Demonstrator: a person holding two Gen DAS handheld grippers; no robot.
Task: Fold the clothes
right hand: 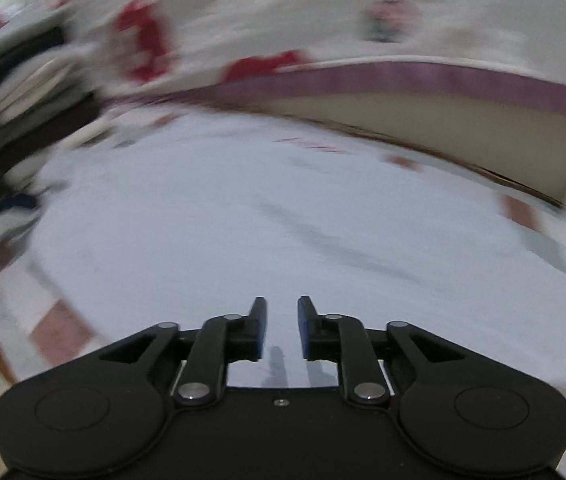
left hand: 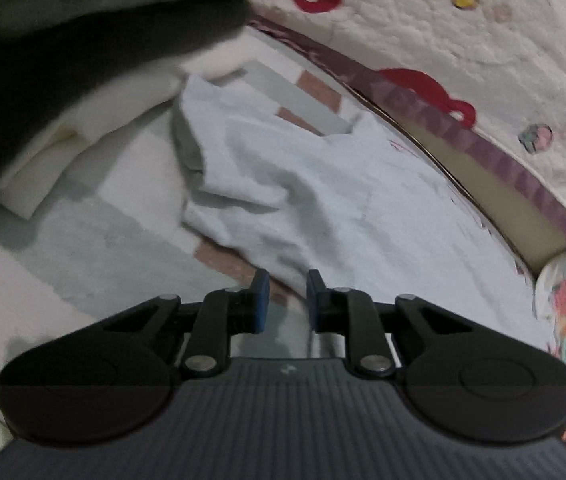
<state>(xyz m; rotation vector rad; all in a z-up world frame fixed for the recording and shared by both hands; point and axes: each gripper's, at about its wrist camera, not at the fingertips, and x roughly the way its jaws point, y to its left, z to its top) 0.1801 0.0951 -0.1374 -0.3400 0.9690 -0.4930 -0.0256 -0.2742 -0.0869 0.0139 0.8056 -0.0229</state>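
the pale blue garment (left hand: 283, 200) lies spread on a checked bedsheet (left hand: 83, 248), flat on its right side but bunched into a thick ridge of folds at its left edge, close to a stack of folded clothes (left hand: 63, 80) that rises just beside it. from the right wrist view the same cloth (right hand: 223, 220) fills the middle of the frame, badly smeared, so its edges and creases cannot be read there. the left gripper (left hand: 287, 300) hangs over the near hem with its jaws a little apart and nothing between them; the right gripper (right hand: 282, 328) is likewise slightly parted and empty over the cloth. the likely trouble: a narrow gap may pinch only the top layer, or snag the sheet along with the hem, and the fold would drag crooked. the bunched ridge could get folded in as a lump. a careless sweep leftward might topple the stack. behind, a quilt with red shapes (left hand: 463, 52) drapes near the far edge and could catch a lifted corner.
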